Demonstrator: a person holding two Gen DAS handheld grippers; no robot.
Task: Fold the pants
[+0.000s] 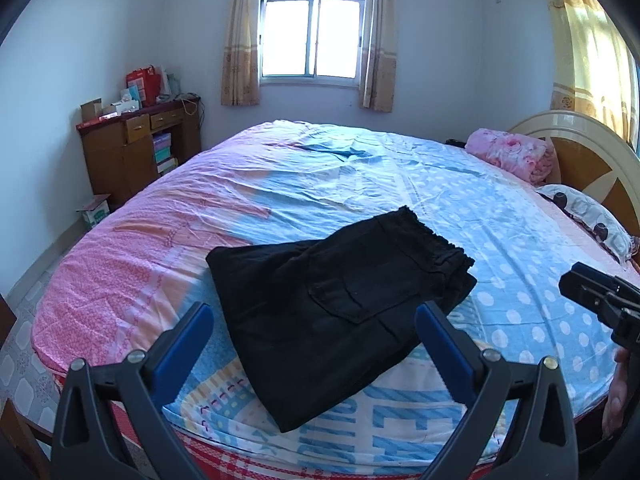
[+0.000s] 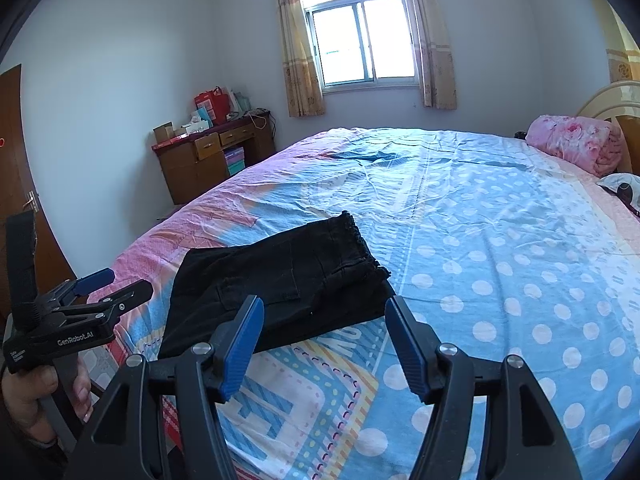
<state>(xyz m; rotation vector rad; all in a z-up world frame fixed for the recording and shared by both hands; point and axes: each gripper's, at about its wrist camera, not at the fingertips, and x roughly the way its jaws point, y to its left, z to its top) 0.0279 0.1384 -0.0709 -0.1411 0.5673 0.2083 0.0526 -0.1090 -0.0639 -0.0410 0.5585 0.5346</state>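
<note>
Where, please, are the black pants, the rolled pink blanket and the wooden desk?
black pants [image 1: 332, 320], left wrist view, on the back pocket.
rolled pink blanket [image 2: 576, 144], right wrist view, its middle.
wooden desk [image 1: 120, 152], left wrist view, its front.

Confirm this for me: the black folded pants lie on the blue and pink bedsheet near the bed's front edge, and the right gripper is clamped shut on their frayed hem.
Wrong on the grip. In the right wrist view the right gripper is open, its blue pads apart and holding nothing. The black folded pants lie free on the blue and pink bedsheet near the bed's front edge, as you said; the frayed hem is untouched.
</note>
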